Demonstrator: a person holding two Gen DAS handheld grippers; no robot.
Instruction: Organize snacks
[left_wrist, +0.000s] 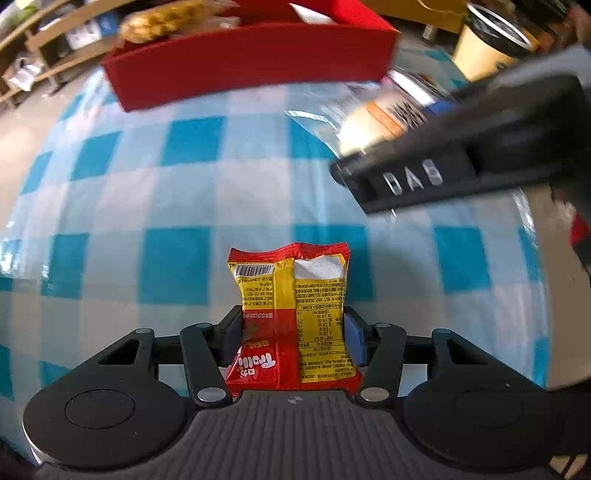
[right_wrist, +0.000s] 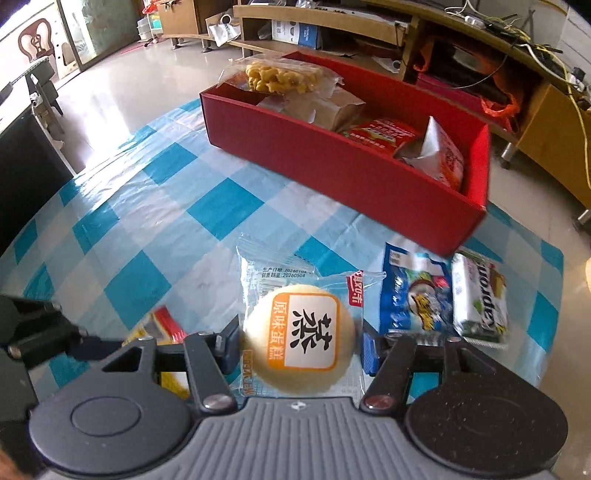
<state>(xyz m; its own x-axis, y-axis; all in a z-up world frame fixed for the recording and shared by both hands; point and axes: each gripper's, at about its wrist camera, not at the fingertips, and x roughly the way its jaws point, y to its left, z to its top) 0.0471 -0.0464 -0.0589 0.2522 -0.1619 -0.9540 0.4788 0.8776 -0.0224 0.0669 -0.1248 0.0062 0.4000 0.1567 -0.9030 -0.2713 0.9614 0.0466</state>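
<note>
My left gripper (left_wrist: 293, 332) is shut on a red and yellow Trolli packet (left_wrist: 291, 295) and holds it above the checked tablecloth. My right gripper (right_wrist: 299, 343) is shut on a round steamed cake in a clear wrapper (right_wrist: 301, 336). The red box (right_wrist: 369, 173) stands at the far side of the table and holds several snacks, among them a bag of yellow puffs (right_wrist: 277, 75). The box also shows in the left wrist view (left_wrist: 251, 62). The right gripper's body (left_wrist: 461, 162) crosses the upper right of the left wrist view, with the cake wrapper (left_wrist: 376, 110) blurred beside it.
A blue snack packet (right_wrist: 413, 291) and a white and green Kaprom packet (right_wrist: 480, 299) lie on the cloth right of the cake. A paper cup (left_wrist: 484, 44) stands at the far right. The table edge (right_wrist: 554, 266) runs close on the right. Shelves line the room behind.
</note>
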